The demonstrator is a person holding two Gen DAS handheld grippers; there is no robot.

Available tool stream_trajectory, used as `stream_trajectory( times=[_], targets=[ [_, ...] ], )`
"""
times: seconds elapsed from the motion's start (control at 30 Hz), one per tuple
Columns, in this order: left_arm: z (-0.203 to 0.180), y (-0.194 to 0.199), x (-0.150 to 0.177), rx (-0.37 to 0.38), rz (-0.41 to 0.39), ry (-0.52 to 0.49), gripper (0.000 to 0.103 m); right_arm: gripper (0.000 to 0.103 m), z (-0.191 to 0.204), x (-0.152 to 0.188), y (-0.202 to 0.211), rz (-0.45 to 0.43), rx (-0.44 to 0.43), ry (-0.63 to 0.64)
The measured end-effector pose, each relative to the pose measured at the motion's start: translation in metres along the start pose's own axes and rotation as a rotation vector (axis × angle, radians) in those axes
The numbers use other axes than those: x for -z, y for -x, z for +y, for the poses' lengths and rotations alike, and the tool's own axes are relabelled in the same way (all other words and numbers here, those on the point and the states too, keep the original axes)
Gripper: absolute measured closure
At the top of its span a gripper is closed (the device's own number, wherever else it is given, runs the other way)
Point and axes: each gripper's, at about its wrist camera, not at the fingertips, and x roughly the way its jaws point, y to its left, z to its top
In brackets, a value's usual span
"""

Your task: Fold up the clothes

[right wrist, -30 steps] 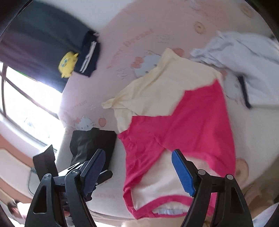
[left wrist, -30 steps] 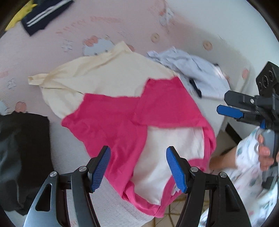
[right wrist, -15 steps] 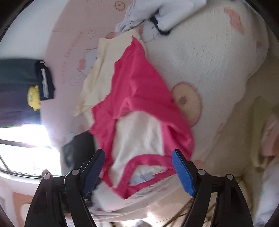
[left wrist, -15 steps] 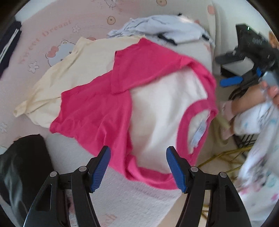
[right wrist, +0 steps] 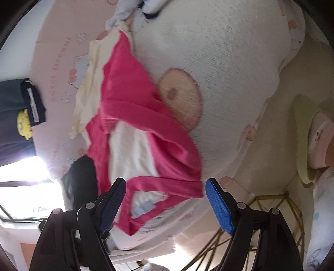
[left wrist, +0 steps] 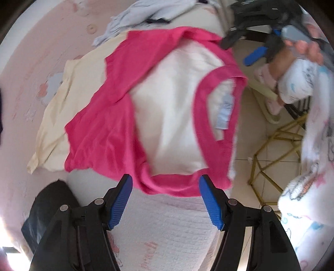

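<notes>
A pink and white shirt [left wrist: 167,108] lies spread on the bed over a cream garment [left wrist: 83,79], its neckline [left wrist: 217,108] toward the bed's edge. My left gripper [left wrist: 165,187] hovers open over the shirt's pink shoulder hem, pads not pressing on it. In the right wrist view the same shirt [right wrist: 129,116] sits with its neckline [right wrist: 146,191] between the wide-open fingers of my right gripper [right wrist: 166,187]. That right gripper [left wrist: 246,50] also shows in the left wrist view past the collar, held by a hand.
A pile of pale blue clothes [left wrist: 146,12] lies at the far end of the bed sheet [right wrist: 229,62]. A black garment [left wrist: 48,200] lies beside the shirt. A navy striped piece [right wrist: 33,102] is farther off. A gold wire frame [left wrist: 271,146] stands on the tiled floor.
Both grippers have rolled and dropped toward the shirt's neckline end at the bed's edge, so the shirt fills more of each view. Their jaws stay as wide as before.
</notes>
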Motion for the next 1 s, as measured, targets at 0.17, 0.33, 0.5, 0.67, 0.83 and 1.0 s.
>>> stream_trajectory(
  times=[0.17,0.33,0.5,0.67,0.83,1.0],
  targets=[
    [-0.028,-0.007,0.002,-0.067,0.017,-0.125,0.035,0.025,-0.005,0.000,-0.007,0.001,-0.006,0.007],
    [-0.062,-0.018,0.012,-0.202,0.032,-0.347,0.034,0.025,-0.006,-0.002,-0.017,0.015,-0.018,0.013],
    [-0.059,-0.022,0.010,-0.192,0.021,-0.347,0.034,0.025,-0.010,-0.006,-0.024,0.030,-0.018,0.009],
    [-0.069,-0.026,0.012,-0.261,-0.004,-0.421,0.021,0.025,-0.005,-0.007,-0.029,0.052,0.024,0.053],
    [-0.071,-0.028,0.010,-0.318,-0.011,-0.395,0.015,0.050,0.009,-0.006,-0.022,0.024,0.053,0.133],
    [-0.079,-0.030,0.012,-0.348,-0.005,-0.450,0.015,0.070,0.014,-0.004,-0.015,0.011,0.065,0.157]
  ],
)
